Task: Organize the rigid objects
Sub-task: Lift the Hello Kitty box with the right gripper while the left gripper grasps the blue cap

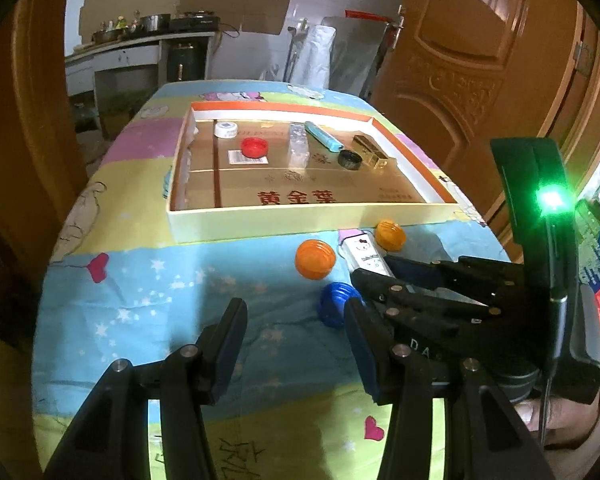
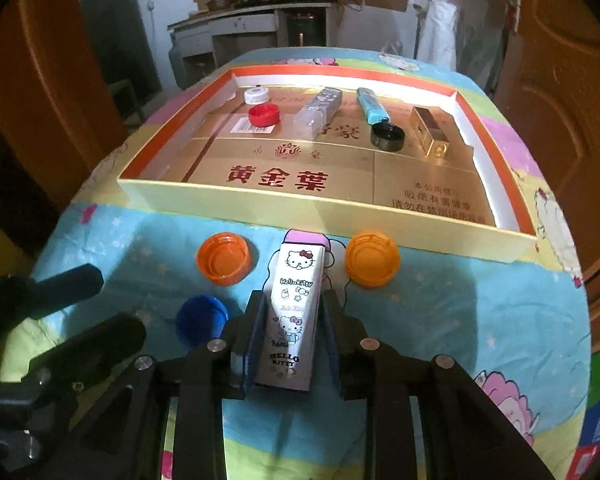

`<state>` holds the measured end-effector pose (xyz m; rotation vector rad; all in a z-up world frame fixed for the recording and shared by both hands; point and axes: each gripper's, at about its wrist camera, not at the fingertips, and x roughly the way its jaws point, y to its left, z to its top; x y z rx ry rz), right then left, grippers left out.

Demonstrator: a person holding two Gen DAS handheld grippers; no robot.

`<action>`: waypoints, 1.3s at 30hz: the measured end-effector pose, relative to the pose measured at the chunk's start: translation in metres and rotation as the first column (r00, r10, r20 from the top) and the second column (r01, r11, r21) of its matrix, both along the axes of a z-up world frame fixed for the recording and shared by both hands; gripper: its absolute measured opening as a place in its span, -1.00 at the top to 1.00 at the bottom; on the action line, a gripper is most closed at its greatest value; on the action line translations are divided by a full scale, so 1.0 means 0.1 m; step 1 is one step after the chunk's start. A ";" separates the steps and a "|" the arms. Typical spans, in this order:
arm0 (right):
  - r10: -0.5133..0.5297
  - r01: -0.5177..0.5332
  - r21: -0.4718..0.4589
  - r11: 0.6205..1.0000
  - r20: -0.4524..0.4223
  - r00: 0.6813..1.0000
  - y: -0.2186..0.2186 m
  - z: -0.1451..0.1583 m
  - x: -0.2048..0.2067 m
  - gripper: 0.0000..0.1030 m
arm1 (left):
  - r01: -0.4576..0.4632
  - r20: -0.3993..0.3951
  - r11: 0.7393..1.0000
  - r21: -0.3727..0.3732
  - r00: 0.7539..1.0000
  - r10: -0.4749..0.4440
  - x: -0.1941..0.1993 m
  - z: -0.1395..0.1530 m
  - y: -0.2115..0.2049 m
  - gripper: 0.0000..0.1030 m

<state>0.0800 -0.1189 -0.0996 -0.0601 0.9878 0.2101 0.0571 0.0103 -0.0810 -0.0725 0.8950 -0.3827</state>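
Note:
My right gripper (image 2: 294, 312) is shut on a white Hello Kitty box (image 2: 294, 300) lying on the patterned cloth, its pink end toward the tray. Two orange caps (image 2: 225, 258) (image 2: 373, 258) flank it and a blue cap (image 2: 202, 318) lies left of the fingers. My left gripper (image 1: 296, 320) is open and empty above the cloth, with the blue cap (image 1: 336, 304) just ahead of its right finger. In the left wrist view the right gripper (image 1: 380, 276) holds the box (image 1: 366, 256). The shallow cardboard tray (image 2: 328, 210) holds a red cap, white cap, clear case, blue tube, black cap and gold box.
The table is covered by a colourful cloth (image 1: 160, 280). A wooden door (image 1: 480, 60) stands to the right. A counter with pots (image 1: 148, 28) is at the back. The table's edges fall away left and right.

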 end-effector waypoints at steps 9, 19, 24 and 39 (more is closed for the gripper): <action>-0.076 0.069 0.121 0.990 0.053 0.996 -0.56 0.27 -0.29 0.47 | 0.114 0.004 0.990 0.080 0.993 -0.115 -0.01 -0.09 -0.35 0.02; -0.105 0.096 0.141 0.985 0.063 0.992 -0.76 0.32 -0.43 0.47 | 0.088 -0.023 0.985 0.148 0.996 -0.085 0.17 -0.27 -0.56 0.13; -0.101 0.092 0.144 0.985 0.056 0.993 -0.76 0.30 -0.42 0.47 | 0.080 -0.011 0.984 0.157 0.997 -0.079 0.13 -0.24 -0.53 0.41; -0.072 0.060 0.143 0.988 0.081 0.994 -0.66 0.39 -0.41 0.47 | 0.028 0.028 0.993 0.114 0.999 -0.032 0.04 0.04 -0.46 0.41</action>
